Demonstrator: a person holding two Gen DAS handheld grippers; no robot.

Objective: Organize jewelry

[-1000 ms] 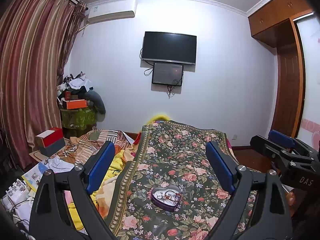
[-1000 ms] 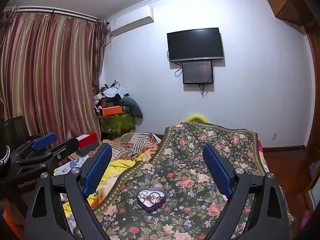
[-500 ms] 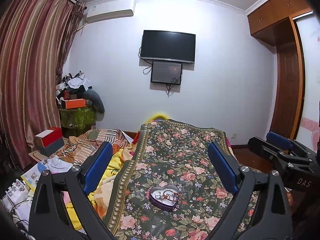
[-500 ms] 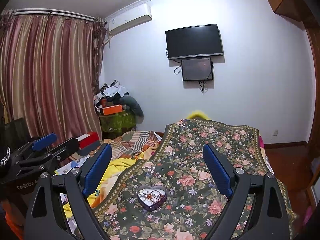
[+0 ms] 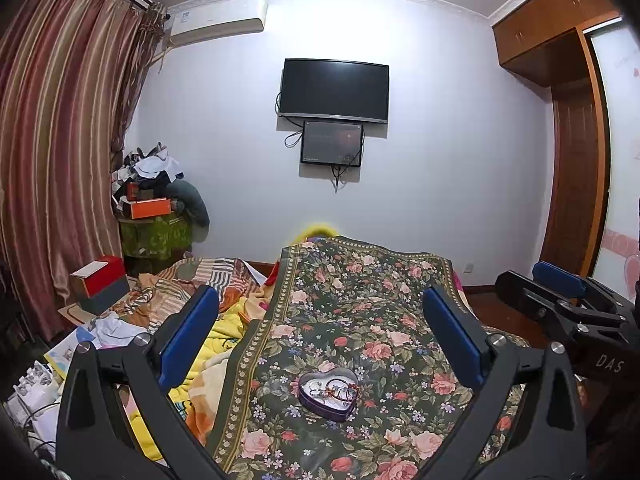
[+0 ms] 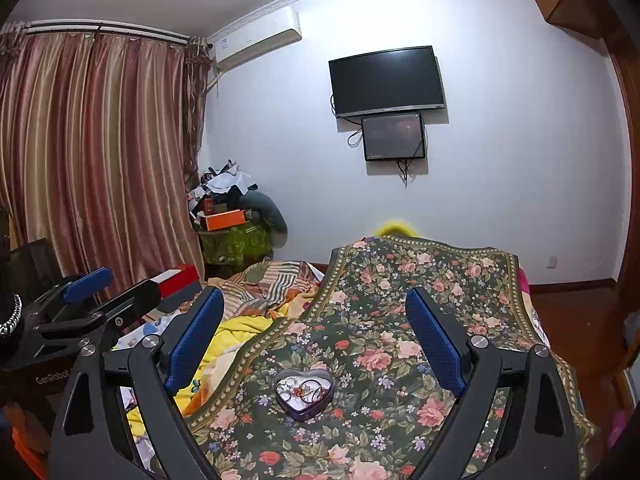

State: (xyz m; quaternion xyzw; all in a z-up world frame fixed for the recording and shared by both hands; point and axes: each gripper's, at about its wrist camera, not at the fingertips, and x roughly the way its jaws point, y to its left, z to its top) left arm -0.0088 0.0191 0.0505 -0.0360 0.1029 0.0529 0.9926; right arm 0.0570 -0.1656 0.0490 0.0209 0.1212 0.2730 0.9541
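A purple heart-shaped tin (image 5: 329, 394) holding several tangled bracelets and rings (image 5: 335, 389) sits on the dark floral bedspread (image 5: 360, 320). It also shows in the right wrist view (image 6: 304, 393). My left gripper (image 5: 320, 344) is open and empty, held above and short of the tin. My right gripper (image 6: 316, 340) is open and empty too, likewise above the tin. Each gripper shows at the edge of the other's view: the right one (image 5: 560, 296) and the left one (image 6: 92, 296).
Yellow and striped blankets (image 5: 224, 300) lie crumpled left of the bedspread. A red and grey box (image 5: 100, 284) and papers sit at the far left. A cluttered green stand (image 5: 156, 232) is by the curtain. A TV (image 5: 334, 90) hangs on the wall; wooden wardrobe (image 5: 576, 160) at right.
Both grippers have tilted and shifted slightly, so the tin sits a little lower and more central between the fingers. Both stay open. The tin has not moved.
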